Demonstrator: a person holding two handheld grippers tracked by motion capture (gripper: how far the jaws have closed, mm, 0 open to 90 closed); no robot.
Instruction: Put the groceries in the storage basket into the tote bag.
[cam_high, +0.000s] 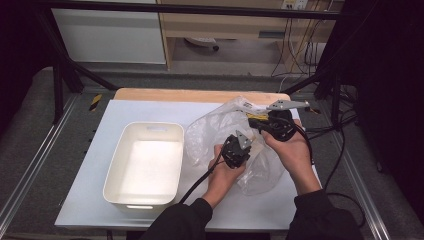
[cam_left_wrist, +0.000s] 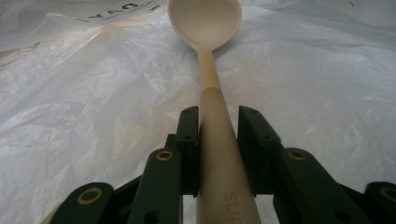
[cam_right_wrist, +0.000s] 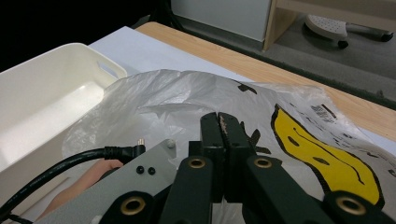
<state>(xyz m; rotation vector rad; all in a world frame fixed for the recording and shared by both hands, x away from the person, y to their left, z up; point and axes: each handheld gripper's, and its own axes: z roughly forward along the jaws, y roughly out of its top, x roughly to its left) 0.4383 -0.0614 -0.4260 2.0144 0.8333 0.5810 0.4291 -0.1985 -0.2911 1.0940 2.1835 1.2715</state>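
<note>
Your left tool (cam_left_wrist: 218, 140) grips a spoon (cam_left_wrist: 208, 28) inside the plastic bag (cam_left_wrist: 93, 116), right tool (cam_right_wrist: 223, 135) pinching the film; next, draw it out toward the bin (cam_high: 145, 165).

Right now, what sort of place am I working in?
Probably a lab recording station, not a kitchen: a white-covered table inside a black metal frame, loose cables by the back wall, and a staged white bin beside a plastic bag.

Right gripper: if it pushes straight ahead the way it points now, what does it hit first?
Most likely the clear plastic bag: the right gripper, tool shut, is pinching or touching the film right at its tips. Beyond that lie the bag's yellow print and the wooden table edge, though depth is hard to judge.
</note>
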